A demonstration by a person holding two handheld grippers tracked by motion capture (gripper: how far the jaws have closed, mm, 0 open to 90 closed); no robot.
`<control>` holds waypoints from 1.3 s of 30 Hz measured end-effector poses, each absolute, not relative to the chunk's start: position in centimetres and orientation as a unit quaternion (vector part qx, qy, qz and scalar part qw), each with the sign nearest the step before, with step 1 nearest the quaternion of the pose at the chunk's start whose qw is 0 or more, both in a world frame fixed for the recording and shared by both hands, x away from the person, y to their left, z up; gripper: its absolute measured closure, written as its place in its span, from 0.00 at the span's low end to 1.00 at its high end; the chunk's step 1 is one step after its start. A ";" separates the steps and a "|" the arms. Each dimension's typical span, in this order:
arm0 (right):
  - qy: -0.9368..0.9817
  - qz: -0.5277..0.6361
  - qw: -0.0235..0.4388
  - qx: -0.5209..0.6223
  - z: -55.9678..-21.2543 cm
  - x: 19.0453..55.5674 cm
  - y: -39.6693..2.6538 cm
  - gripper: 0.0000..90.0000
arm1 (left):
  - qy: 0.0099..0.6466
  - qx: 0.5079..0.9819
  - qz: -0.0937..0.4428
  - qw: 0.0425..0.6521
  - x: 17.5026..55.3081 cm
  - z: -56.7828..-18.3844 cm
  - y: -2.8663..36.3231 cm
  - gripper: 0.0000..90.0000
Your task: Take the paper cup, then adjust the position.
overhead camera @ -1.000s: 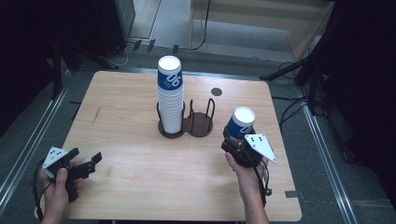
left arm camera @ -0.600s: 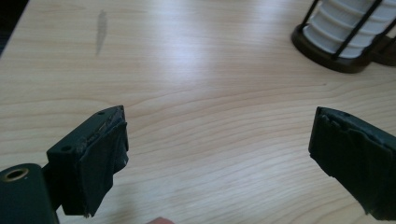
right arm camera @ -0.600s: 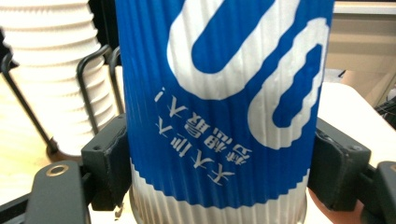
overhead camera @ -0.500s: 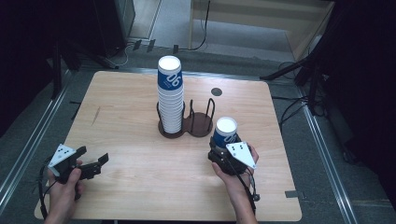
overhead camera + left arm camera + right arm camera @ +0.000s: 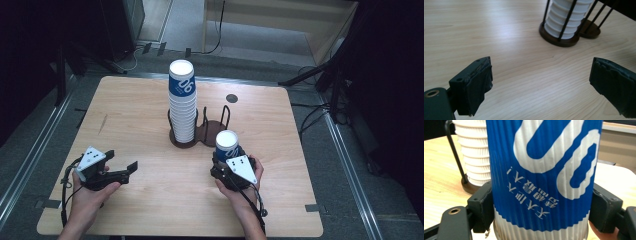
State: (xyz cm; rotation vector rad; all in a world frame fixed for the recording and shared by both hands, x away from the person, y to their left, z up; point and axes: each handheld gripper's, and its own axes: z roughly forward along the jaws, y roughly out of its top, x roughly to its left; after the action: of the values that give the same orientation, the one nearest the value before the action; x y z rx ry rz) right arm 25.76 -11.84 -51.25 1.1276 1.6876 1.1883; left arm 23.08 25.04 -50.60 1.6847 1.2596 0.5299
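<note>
Across the middle of the frame lies my pale wooden table (image 5: 140,115), dark floor around it. At centre stands a cup stack (image 5: 182,107) in a black wire rack (image 5: 215,127). Lower right, my right gripper (image 5: 226,162) clamps an upside-down blue cup (image 5: 226,147); lower left, my left gripper (image 5: 131,169) gapes empty.

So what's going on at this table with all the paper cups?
A person at a wooden table works with a hand-held gripper in each hand. The right hand-held gripper is clamped on a single blue-and-white paper cup, turned upside down, in front of a dark wire cup holder. One side of that holder carries a tall stack of cups; the other side is empty. The left hand-held gripper is open, holds nothing, and sits above the table's near left part.
</note>
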 end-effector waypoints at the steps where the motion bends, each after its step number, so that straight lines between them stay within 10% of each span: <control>1: 0.664 0.465 0.386 0.441 -51.3 25.7 -11.7 0.22 | 0.509 0.689 0.214 0.470 23.4 -50.3 24.5 0.06; 39: 0.725 0.432 0.415 0.339 -53.1 24.0 -7.7 0.23 | 0.423 0.749 0.166 0.483 24.1 -48.4 17.1 0.15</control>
State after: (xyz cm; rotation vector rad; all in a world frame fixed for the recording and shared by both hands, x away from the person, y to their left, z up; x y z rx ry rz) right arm 24.04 -7.72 -53.14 0.8527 1.8224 1.0867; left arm 24.10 17.05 -48.38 1.8234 1.0295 0.4032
